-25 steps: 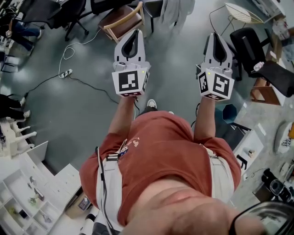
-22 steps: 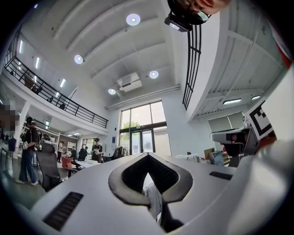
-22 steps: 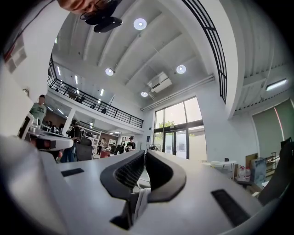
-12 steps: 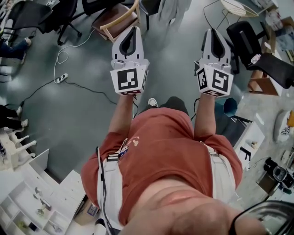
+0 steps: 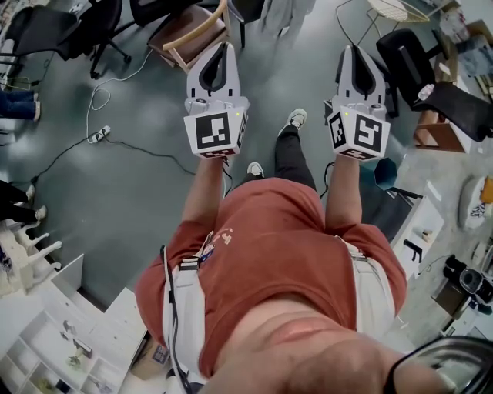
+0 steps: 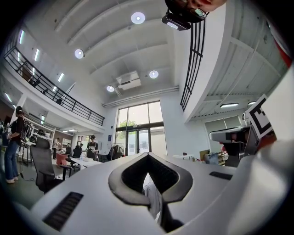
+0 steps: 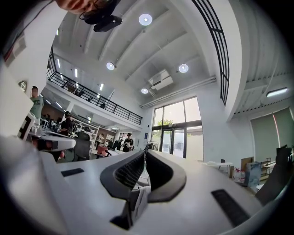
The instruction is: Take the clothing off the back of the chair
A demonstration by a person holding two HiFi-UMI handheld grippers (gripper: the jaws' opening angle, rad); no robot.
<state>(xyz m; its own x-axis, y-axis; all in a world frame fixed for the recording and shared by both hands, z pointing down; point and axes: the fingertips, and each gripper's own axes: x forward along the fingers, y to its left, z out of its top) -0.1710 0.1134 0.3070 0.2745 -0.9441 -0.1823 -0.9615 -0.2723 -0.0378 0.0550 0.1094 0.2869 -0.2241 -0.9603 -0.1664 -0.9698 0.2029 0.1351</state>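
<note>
A pale grey garment (image 5: 283,12) hangs at the top edge of the head view, beyond both grippers and apart from them. The chair under it is mostly cut off. In the left gripper view the garment (image 6: 152,195) shows through the window between the jaws, draped over something dark. It also appears small in the right gripper view (image 7: 139,198). My left gripper (image 5: 221,48) is held out in front with its tips together and nothing in it. My right gripper (image 5: 355,51) is level with it, also shut and holding nothing.
A wooden chair with a brown seat (image 5: 187,35) stands just beyond the left gripper. Black office chairs (image 5: 420,69) are at the right and upper left. A cable and power strip (image 5: 96,136) lie on the grey floor. White shelving (image 5: 46,331) is at lower left. People stand at desks far off.
The person's leg in black trousers and a white shoe has stepped forward between the grippers. Both grippers have edged toward the wooden chair and the garment. The jaws stay shut.
</note>
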